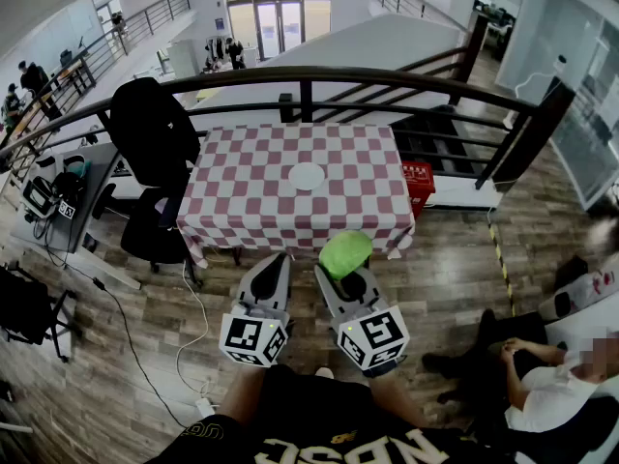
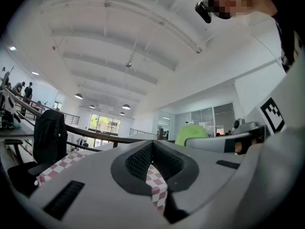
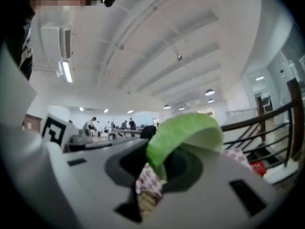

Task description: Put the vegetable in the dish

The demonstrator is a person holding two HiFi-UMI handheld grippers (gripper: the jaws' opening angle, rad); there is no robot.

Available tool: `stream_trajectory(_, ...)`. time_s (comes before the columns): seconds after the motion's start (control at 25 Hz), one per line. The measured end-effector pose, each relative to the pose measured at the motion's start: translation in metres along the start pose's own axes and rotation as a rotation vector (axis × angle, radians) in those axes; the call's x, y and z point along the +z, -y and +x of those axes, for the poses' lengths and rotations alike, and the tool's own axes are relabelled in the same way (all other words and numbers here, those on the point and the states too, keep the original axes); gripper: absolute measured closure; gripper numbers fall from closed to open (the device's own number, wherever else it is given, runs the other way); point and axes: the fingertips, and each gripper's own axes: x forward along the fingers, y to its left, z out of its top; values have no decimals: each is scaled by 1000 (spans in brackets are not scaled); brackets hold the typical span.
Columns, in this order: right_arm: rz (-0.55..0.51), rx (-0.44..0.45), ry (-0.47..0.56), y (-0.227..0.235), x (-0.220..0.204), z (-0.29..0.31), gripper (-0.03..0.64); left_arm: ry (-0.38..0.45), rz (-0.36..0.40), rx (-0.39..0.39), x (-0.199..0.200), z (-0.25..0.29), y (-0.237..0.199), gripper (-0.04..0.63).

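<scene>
Nearest the head camera, the person's dark shirt (image 1: 290, 419) is filling the near edge of the view, and both grippers are projecting from it toward the table (image 1: 242, 211).

**Right gripper** (image 1: 334, 276): its jaws are standing partly apart and pressing on the green vegetable (image 1: 345, 252). In the right gripper view this is a curved, leaf-like piece (image 3: 183, 132), clamped by its lower end between the jaws (image 3: 159, 168). Most of it is arching up beyond the tips, with its pale inner side showing on the right. Gripping it low is probably leaving the bulk free to be lowered onto a surface without the jaws touching down first.

**Left gripper** (image 1: 281, 259): its jaws are lying closed together with nothing between them (image 2: 152, 147). Only checked cloth is showing past them, and the vegetable (image 2: 193, 131) is rising just to the right. This gripper appears to be idling alongside, kept narrow so as not to interfere.

**Position of the task's thing:** the vegetable is hanging over the wooden floor, just short of the table's near edge. The white dish (image 1: 307, 176) is sitting at the middle of the checked cloth, well apart from it and farther off. The step in hand is judged to be the carry. A forward reach over the cloth is remaining before release.

**Surroundings:** a dark railing (image 1: 309, 75) is running behind the table, and a chair draped with a black jacket (image 1: 150, 133) is standing at its left.
</scene>
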Motion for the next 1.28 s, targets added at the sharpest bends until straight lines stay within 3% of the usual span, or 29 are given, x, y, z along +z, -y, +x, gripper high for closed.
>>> stream_trajectory(0.36,26,32,25,26,3,-1,526,-41,14,27,-18,14,4,577)
stream_trajectory(0.56,11,19,7,46,-8,21,526,-32,-33,16,-33,39,-9,577)
stream_trajectory(0.8,36,-40,-50,83,-24,74,526,-66,-45,-24,-54,101,-64,577)
stream_trajectory(0.96,59,-76,-45,123,-13,129,526,-37,-28,-53,-44,150,-111,577)
stream_trajectory(1.28,85,-104,-62,168,1,254,526,-31,-101,-62,-36,248,-218,577)
